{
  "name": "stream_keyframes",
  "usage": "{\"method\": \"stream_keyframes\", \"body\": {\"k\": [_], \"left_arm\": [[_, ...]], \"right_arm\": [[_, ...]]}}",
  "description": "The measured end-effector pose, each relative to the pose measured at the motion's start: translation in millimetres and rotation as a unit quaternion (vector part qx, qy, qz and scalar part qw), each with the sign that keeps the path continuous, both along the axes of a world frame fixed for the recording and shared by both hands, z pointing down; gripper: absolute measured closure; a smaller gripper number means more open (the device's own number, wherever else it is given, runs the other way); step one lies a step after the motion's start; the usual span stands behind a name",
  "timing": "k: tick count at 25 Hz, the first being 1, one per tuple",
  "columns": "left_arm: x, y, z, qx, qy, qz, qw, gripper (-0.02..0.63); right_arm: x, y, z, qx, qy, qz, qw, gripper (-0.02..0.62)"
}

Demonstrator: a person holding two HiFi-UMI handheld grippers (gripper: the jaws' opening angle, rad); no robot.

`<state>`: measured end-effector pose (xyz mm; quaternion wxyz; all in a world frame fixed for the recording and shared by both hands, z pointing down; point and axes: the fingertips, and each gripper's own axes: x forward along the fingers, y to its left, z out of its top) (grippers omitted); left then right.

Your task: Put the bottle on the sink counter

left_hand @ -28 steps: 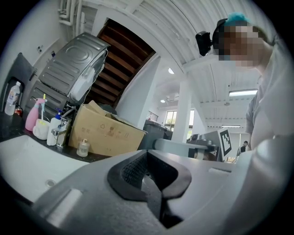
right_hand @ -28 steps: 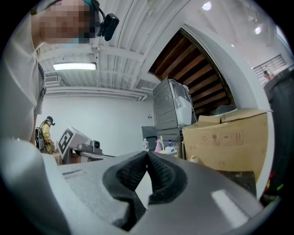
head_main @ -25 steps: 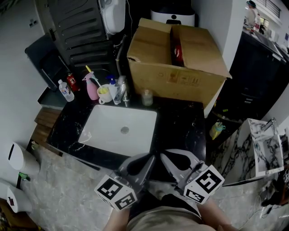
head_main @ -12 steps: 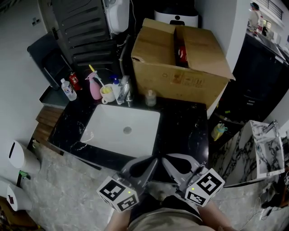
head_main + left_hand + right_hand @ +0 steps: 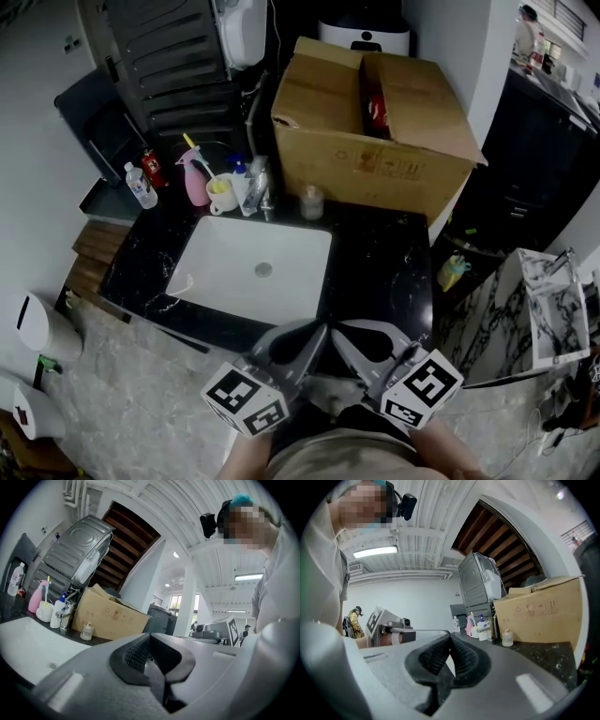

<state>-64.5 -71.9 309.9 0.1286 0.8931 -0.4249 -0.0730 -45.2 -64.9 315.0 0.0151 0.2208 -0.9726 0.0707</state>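
Both grippers hang low in front of the person's body, short of the counter's front edge. My left gripper (image 5: pixel 316 330) (image 5: pixel 150 637) is shut with nothing between its pads. My right gripper (image 5: pixel 339 331) (image 5: pixel 450 637) is shut and holds nothing either. A clear water bottle (image 5: pixel 139 186) (image 5: pixel 15 579) (image 5: pixel 456 624) stands on a dark ledge left of the black marble counter (image 5: pixel 380 262). A small glass bottle (image 5: pixel 311 202) (image 5: pixel 86 631) (image 5: pixel 506 638) stands behind the white sink basin (image 5: pixel 225 281). A yellowish bottle (image 5: pixel 452 272) sits lower down, right of the counter.
A large open cardboard box (image 5: pixel 375 122) fills the counter's back right. A pink spray bottle (image 5: pixel 192 180), a cup (image 5: pixel 217 195), a white pump bottle and the tap (image 5: pixel 255 192) crowd the back left of the basin. A marble-patterned stand (image 5: pixel 553 305) is at the right.
Both grippers stay shut and hardly move. The head camera's view has shifted slightly.
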Motion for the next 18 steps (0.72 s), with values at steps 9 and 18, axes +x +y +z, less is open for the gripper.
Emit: {"method": "stream_keyframes", "body": {"k": [9,18], "left_arm": [[-4.8,0.3,0.7,-0.004,0.000,-0.004,1.0000,0.600],[-4.8,1.6,8.4,-0.013,-0.002,-0.003,0.9999,0.600]], "right_arm": [[-2.6,-0.1,11.0,-0.002,0.024,0.002,1.000,0.592],[-7.1,6.1,8.5,0.005,0.019,-0.022,1.000,0.592]]}}
